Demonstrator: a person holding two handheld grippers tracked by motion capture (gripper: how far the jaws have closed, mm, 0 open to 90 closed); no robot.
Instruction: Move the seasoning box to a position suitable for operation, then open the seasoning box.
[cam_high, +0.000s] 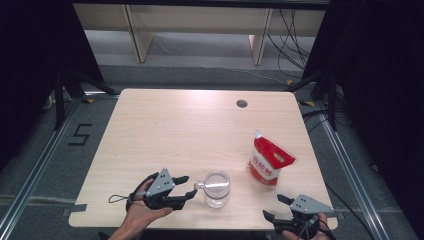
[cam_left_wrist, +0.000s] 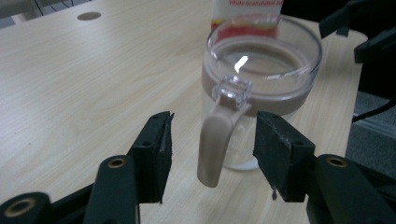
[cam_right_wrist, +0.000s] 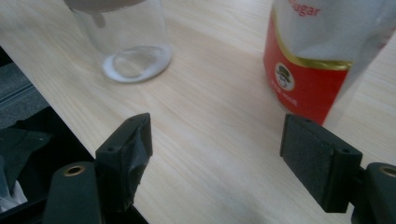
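Observation:
A clear glass jar (cam_high: 217, 189) with a clear lid stands near the table's front edge. In the left gripper view the jar (cam_left_wrist: 264, 56) has a taupe latch (cam_left_wrist: 215, 144) hanging from its lid. My left gripper (cam_high: 190, 185) is just left of the jar, and in its own view the left gripper (cam_left_wrist: 212, 140) is open, the latch between the pads with a gap on each side. A red and white sugar bag (cam_high: 270, 162) stands to the jar's right. My right gripper (cam_high: 274, 206) sits at the front right edge, and the right gripper (cam_right_wrist: 215, 144) is open over bare wood, with the jar (cam_right_wrist: 126, 42) and the bag (cam_right_wrist: 317, 60) beyond it.
The light wooden table (cam_high: 175, 130) has a round cable hole (cam_high: 242, 103) near its far edge. The table's front edge lies right below both hands. Dark floor, cables and stands surround the table.

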